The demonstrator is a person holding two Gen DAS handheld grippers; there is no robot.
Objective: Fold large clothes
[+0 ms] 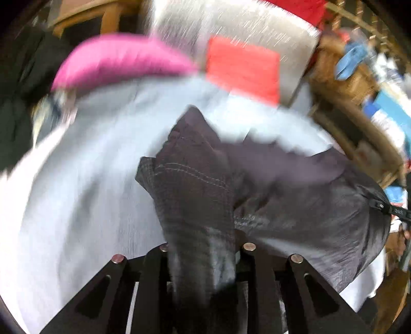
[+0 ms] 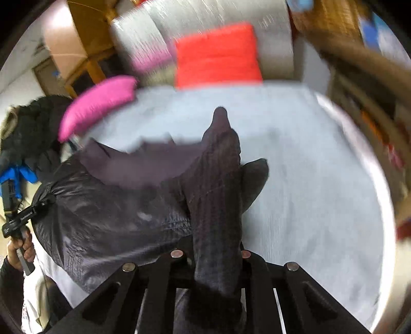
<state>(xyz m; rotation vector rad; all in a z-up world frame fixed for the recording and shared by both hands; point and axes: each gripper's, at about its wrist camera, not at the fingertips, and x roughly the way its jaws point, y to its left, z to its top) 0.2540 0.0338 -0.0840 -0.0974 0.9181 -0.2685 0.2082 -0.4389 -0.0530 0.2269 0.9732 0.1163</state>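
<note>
A large dark purplish-grey garment [image 1: 295, 195] hangs bunched above a bed with a pale blue sheet [image 1: 90, 192]. My left gripper [image 1: 205, 248] is shut on a stitched fold of it, which stands up between the jaws. In the right wrist view the same garment [image 2: 115, 218] spreads to the left, glossy and creased. My right gripper [image 2: 212, 254] is shut on another ridge of the cloth. A hand [image 2: 20, 251] holds the left gripper's handle at the left edge. Both pictures are smeared by motion.
A pink pillow [image 2: 97, 105] and a red pillow [image 2: 218, 56] lie at the head of the bed against grey cushions [image 2: 205, 23]. A black jacket [image 2: 33, 123] is heaped at the left. Wooden shelves [image 2: 359, 115] line the right side.
</note>
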